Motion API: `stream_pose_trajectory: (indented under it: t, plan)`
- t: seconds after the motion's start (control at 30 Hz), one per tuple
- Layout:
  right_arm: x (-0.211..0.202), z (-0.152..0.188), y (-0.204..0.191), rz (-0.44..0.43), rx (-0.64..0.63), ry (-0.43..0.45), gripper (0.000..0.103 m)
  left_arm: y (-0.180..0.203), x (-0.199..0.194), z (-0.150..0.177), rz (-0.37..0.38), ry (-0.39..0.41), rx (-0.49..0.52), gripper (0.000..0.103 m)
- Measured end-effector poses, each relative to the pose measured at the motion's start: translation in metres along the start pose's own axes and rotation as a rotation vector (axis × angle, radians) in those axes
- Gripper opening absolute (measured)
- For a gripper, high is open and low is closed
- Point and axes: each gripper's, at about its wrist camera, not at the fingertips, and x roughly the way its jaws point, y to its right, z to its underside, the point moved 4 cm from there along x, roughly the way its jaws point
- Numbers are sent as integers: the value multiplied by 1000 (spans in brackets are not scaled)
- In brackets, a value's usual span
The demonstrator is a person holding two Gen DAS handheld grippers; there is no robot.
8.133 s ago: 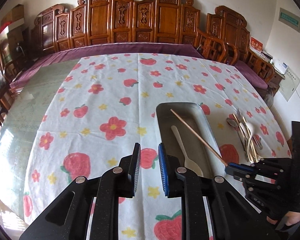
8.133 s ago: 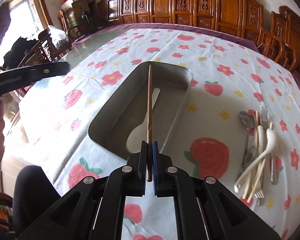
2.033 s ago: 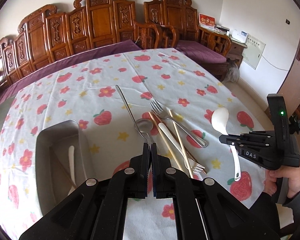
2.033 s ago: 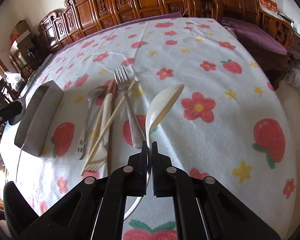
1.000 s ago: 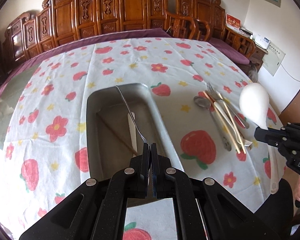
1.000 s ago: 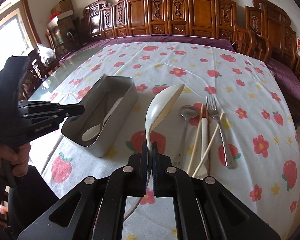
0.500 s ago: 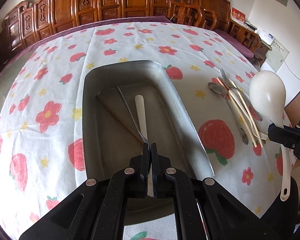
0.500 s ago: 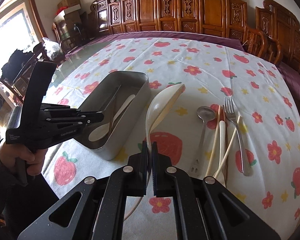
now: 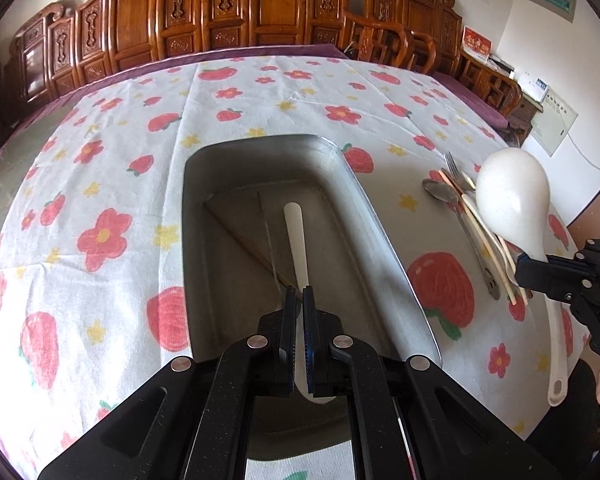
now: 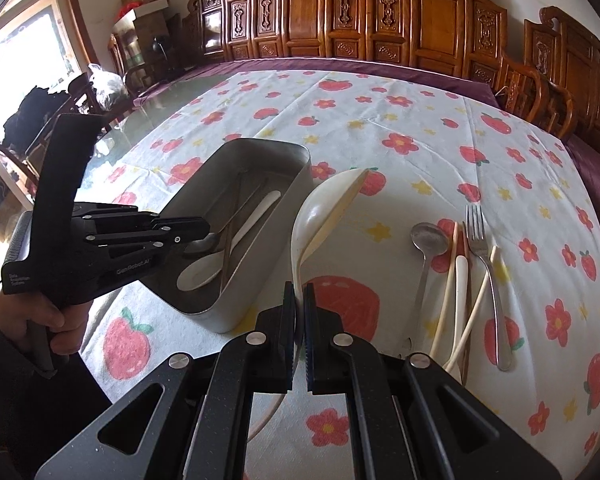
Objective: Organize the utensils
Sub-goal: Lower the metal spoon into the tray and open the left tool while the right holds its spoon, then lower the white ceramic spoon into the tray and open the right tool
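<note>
Left gripper [image 9: 299, 292] clamped on the thin, slippery metal spoon [image 10: 204, 243] over the tray [image 9: 380, 240], right gripper [image 10: 299, 292] pinching my light, stiff ladle [image 10: 320, 216] mid-handle just right of it.

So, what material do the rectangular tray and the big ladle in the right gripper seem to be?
Tray: likely metal, with a dull grey brushed sheen and thin walls. Ladle: probably plastic or melamine, cream, matte and opaque; ceramic cannot be excluded.

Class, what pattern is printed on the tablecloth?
The tablecloth is white with red strawberries, red flowers and small yellow stars, clearest in the right wrist view.
</note>
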Motion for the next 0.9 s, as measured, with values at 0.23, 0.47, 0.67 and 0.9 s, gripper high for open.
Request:
stream_pose_trajectory:
  t: [0.23, 0.47, 0.67, 0.9]
  plan:
    - [3, -16, -8, -13, -18, 17, 5, -14, -25, -3, -19, 66, -2, 3]
    - [20, -36, -25, -37, -49, 22, 5, -30, -39, -8, -56, 104, -10, 4]
    - [43, -56, -40, -57, -76, 17, 5, -36, -41, -10, -91, 117, 16, 13]
    - [72, -73, -54, -68, -90, 6, 5, -49, -43, -12, -107, 118, 2, 14]
